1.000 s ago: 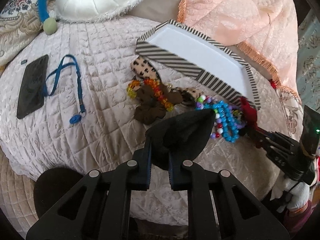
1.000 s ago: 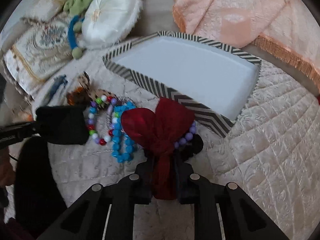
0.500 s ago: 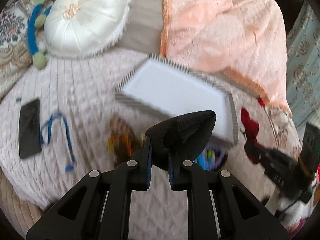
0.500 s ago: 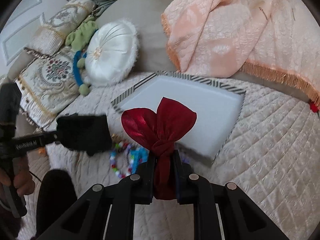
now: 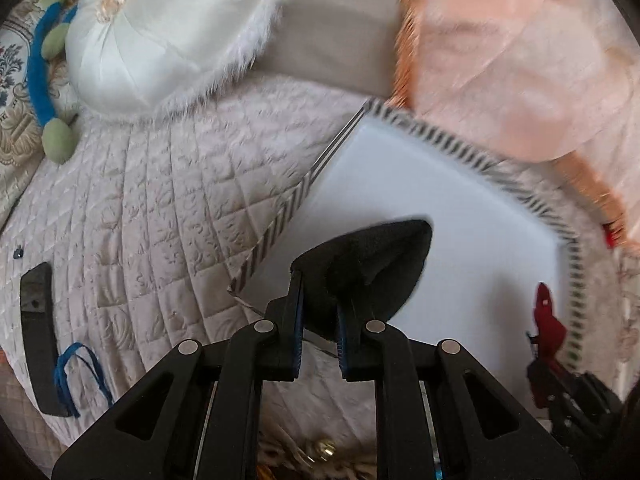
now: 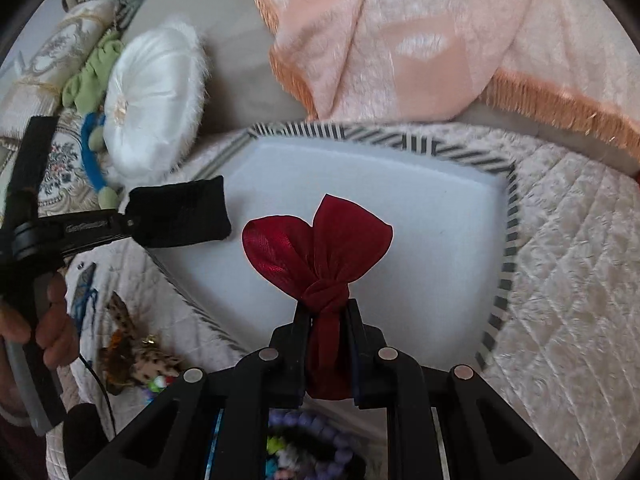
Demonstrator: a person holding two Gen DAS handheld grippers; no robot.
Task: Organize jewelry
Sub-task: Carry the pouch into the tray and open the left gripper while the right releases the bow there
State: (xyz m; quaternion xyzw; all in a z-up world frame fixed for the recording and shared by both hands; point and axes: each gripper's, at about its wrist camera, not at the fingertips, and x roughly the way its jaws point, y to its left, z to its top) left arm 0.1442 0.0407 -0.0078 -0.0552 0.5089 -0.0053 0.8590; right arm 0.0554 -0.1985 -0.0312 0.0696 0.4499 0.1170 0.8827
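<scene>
While the left gripper is clamped on a black folded fabric piece, its two fingers stand only a cloth's thickness apart, and the fabric flares out past the tips toward one o'clock in the left wrist view. It hangs over the near left corner of the white tray with a black-and-white striped rim, though whether it touches the tray floor cannot be told. In the right wrist view the same gripper reaches in from nine o'clock, the fabric piece over the tray's left edge.

The right gripper is pinched narrowly on a dark red satin bow-shaped hair tie. The fingers grip its tail just below the knot, and the two loops fan upward toward twelve o'clock, over the white middle of the tray. The bow appears clear of the tray floor, not resting on it.

At seven o'clock in the right wrist view, on the cream quilted bedspread, lie a leopard-print fabric piece and multicoloured bead bracelets, outside the tray. A round white satin cushion sits at eleven o'clock beyond the tray, a peach fringed blanket at one o'clock.
</scene>
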